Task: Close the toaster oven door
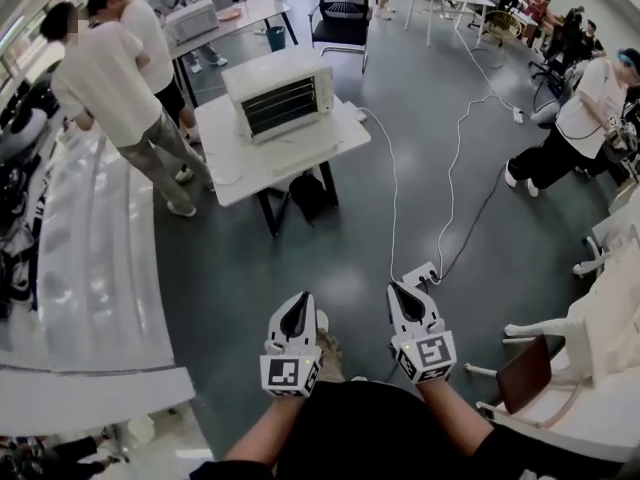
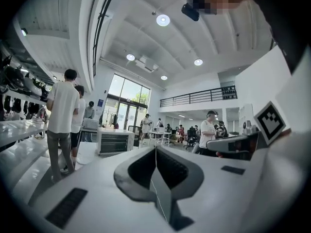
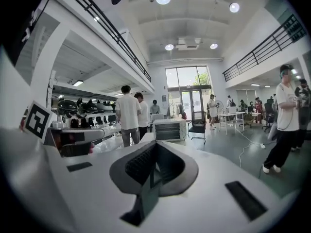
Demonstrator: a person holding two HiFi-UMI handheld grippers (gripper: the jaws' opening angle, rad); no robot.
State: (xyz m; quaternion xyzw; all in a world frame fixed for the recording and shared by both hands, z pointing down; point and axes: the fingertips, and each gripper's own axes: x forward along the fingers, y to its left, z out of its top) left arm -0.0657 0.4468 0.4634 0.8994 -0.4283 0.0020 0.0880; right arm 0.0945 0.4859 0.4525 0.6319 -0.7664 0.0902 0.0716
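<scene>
left gripper (image 1: 302, 298): white, black-lined | right gripper (image 1: 395, 289): white, black-lined | top (image 1: 370, 433): black

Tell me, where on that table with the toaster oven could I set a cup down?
The table is bare along its front edge, before the toaster oven, and in a narrower strip left of it. A white cable trails from the right corner. Two people crowd the left side.

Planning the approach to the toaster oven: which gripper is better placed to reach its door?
Left, marginally. Both are shut, empty and far from the toaster oven; in the head view the left gripper sits almost straight below it, the right gripper further aside.
</scene>
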